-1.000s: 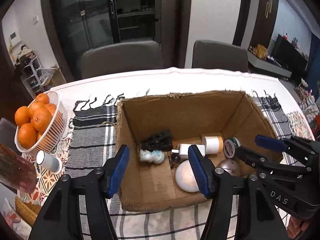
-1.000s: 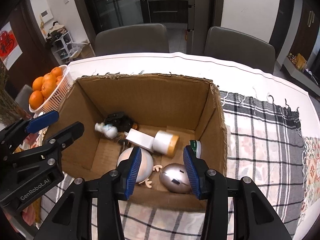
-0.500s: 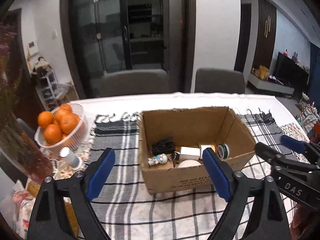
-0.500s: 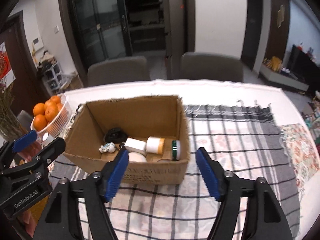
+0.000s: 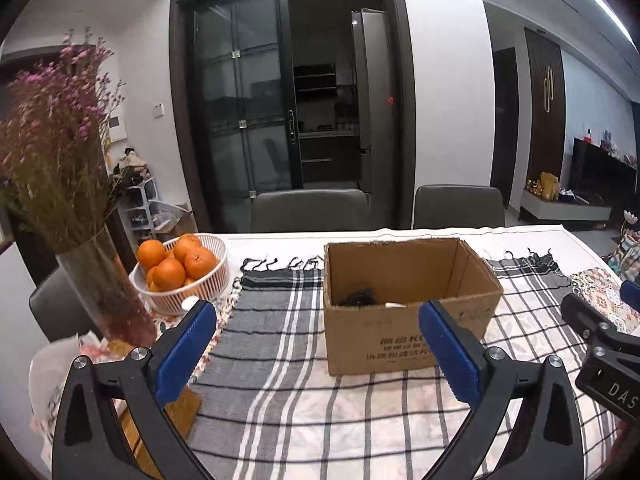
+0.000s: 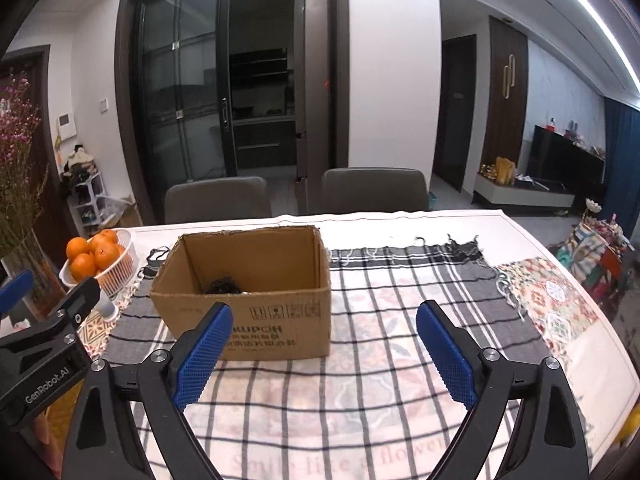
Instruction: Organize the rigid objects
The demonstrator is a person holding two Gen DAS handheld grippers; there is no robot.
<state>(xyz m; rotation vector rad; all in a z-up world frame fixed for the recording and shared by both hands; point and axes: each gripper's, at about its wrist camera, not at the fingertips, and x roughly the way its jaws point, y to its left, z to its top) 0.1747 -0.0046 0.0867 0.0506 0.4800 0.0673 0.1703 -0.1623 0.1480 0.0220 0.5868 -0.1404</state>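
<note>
The cardboard box [image 6: 244,292] is set on the plaid cloth [image 6: 400,320] at bench centre, oranges basket [image 5: 188,276] at 9 o'clock. Both claws, left [image 5: 318,350] and right [image 6: 324,354], are opening, nothing between them. Contents should be checked before withdrawal.

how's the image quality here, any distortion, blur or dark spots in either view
Left wrist view: strong fisheye bend in the door frame and black corners; the box is sharp, its inside is in shadow, and the flowers look a bit soft. Right wrist view: same bowing and vignette, a bright ceiling strip, and the cloth evenly lit.
</note>
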